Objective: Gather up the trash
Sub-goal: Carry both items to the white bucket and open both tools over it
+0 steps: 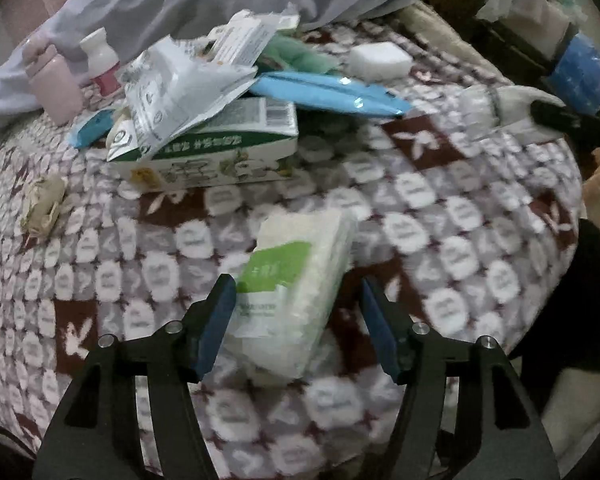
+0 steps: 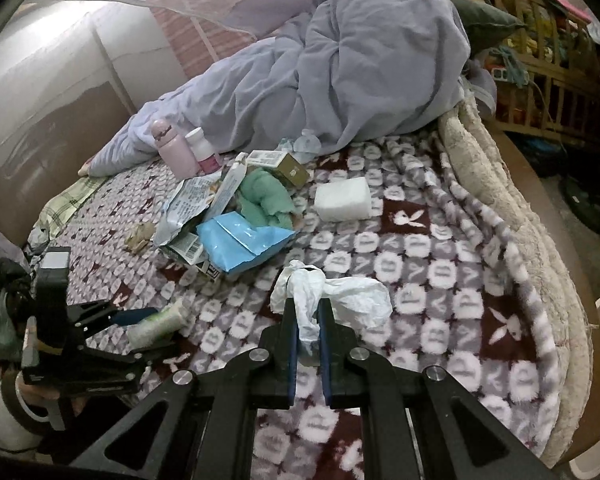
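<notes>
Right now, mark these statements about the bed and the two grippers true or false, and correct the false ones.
1. The right gripper is shut on a crumpled white tissue. True.
2. The left gripper is clamped tight on the tissue pack. False: its jaws stand apart, with the pack lying between them on the patterned blanket.
3. A pink bottle stands near the grey duvet. True.
4. The blue plastic pouch lies alone, far from the other litter. False: it rests against the pile of wrappers and cartons.
5. The white sponge block sits apart from the pile. True.

Both wrist cameras look steeply down, close over the patterned blanket [image 1: 440,240], sharing the litter pile [image 2: 220,220].
</notes>
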The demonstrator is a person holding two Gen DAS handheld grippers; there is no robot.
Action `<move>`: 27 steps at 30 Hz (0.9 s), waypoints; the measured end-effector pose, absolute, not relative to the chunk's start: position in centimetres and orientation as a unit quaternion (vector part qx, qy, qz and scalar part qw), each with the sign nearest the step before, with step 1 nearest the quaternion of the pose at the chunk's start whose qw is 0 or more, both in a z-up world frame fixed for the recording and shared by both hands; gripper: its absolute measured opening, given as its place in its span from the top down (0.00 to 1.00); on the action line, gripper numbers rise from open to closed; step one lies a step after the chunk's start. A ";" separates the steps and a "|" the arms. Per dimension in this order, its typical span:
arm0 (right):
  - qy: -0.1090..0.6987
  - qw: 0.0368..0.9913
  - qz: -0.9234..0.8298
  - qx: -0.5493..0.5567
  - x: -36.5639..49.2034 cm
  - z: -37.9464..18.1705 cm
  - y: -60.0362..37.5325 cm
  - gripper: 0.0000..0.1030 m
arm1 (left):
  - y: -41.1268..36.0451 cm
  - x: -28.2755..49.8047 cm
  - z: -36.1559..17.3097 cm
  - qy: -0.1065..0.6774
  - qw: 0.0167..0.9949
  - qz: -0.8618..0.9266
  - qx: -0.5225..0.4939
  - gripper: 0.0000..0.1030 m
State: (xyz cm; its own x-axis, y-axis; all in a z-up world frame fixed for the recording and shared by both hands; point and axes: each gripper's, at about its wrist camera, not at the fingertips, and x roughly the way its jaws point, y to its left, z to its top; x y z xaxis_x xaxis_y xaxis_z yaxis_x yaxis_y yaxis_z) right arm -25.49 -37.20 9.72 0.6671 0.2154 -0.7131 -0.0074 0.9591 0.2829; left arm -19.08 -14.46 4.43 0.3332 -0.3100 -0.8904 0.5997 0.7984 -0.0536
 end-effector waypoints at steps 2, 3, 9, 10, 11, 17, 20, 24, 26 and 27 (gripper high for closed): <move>0.399 0.906 0.058 0.130 -25.6 9.8 -37.4 0.92 | -13.9 -18.9 4.7 0.502 0.809 -0.281 0.119 0.69; 0.396 0.907 0.055 0.132 -25.7 10.0 -37.7 0.92 | -13.8 -18.8 5.1 0.506 0.808 -0.282 0.108 0.73; 0.375 0.915 0.033 0.143 -26.7 11.2 -40.1 0.92 | -16.0 -19.5 8.7 0.479 0.814 -0.320 0.081 0.87; 0.373 0.916 0.028 0.143 -27.0 11.3 -40.5 0.92 | -17.0 -19.7 9.4 0.474 0.813 -0.330 0.079 0.87; 0.368 0.918 0.019 0.145 -27.4 11.6 -41.3 0.92 | -17.9 -19.8 9.8 0.471 0.810 -0.340 0.076 0.87; 0.350 0.922 -0.035 0.159 -30.4 12.7 -46.0 0.92 | -26.5 -21.2 11.9 0.461 0.784 -0.409 0.074 0.87; 0.343 0.921 -0.075 0.167 -32.4 13.1 -49.2 0.92 | -31.2 -22.0 12.6 0.452 0.770 -0.443 0.077 0.87; 0.337 0.915 -0.138 0.174 -35.0 13.2 -53.9 0.92 | -37.5 -23.2 13.6 0.447 0.749 -0.482 0.080 0.87; 0.338 0.908 -0.176 0.174 -36.5 13.0 -56.4 0.92 | -40.3 -23.9 13.8 0.447 0.739 -0.497 0.081 0.87; 0.340 0.904 -0.186 0.177 -36.9 12.9 -57.1 0.92 | -41.8 -24.2 13.8 0.447 0.734 -0.504 0.083 0.87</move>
